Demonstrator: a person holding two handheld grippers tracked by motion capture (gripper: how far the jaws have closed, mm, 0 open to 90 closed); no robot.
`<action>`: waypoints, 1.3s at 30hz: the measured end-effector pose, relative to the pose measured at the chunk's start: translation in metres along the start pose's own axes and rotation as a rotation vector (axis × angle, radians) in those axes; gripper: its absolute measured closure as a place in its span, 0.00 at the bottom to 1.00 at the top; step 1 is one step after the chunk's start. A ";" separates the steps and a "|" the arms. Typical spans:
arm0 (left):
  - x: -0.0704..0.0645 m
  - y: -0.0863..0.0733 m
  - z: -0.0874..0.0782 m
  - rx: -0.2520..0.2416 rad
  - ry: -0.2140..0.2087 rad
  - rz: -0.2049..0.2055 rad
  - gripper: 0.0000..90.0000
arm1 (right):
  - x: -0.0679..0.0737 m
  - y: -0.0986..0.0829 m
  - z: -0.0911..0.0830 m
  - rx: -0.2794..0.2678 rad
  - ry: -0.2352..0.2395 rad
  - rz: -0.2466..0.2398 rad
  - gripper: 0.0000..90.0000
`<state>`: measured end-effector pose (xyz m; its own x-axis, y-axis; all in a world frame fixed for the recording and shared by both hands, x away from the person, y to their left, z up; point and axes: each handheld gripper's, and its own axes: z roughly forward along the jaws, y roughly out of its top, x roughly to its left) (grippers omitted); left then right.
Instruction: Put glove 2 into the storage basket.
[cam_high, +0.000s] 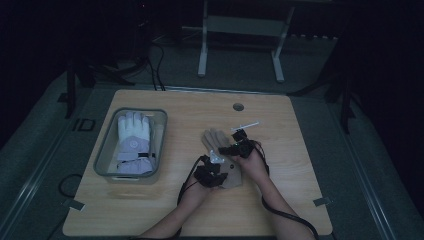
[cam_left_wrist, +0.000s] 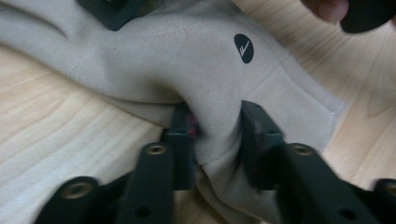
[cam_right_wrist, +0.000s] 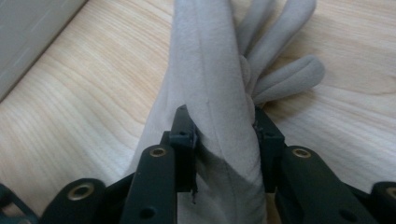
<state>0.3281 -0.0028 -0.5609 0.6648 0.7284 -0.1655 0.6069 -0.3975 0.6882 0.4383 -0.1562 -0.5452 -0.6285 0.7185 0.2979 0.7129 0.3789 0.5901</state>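
Beige glove (cam_high: 220, 150) on the wooden tabletop (cam_high: 280, 200), just right of the grey bin (cam_high: 160, 120), pinched at both ends. Left hand-held gripper (cam_high: 212, 172) clamped on a fold near the cuff; right hand-held gripper (cam_high: 239, 145) clamped on a raised ridge of fabric nearer the fingers. White glove (cam_high: 134, 142) already inside the bin, so probably half done: one glove stowed, the beige one gripped but not yet lifted clear or carried over.

From the left gripper view: a round black logo (cam_left_wrist: 243, 48) on the beige fabric, absent from the other views. From the right gripper view: the glove's fingers (cam_right_wrist: 285, 70) spread flat on the wood beyond the jaws, plus a grey edge of the bin at upper left. From the high view alone: the bin's contents and both forearms.
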 end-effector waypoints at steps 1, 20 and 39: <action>0.002 0.000 0.000 -0.001 -0.018 -0.023 0.81 | 0.001 -0.001 0.000 -0.007 0.001 0.000 0.77; 0.012 0.002 -0.024 -0.028 -0.047 -0.034 0.88 | 0.007 0.001 -0.021 -0.116 0.036 0.049 0.79; 0.038 0.020 -0.096 -0.104 0.016 -0.010 0.88 | 0.052 0.054 -0.039 -0.222 0.095 -0.008 0.79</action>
<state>0.3237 0.0706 -0.4855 0.6514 0.7413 -0.1614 0.5639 -0.3307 0.7567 0.4319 -0.1213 -0.4684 -0.6676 0.6540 0.3558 0.6286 0.2390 0.7401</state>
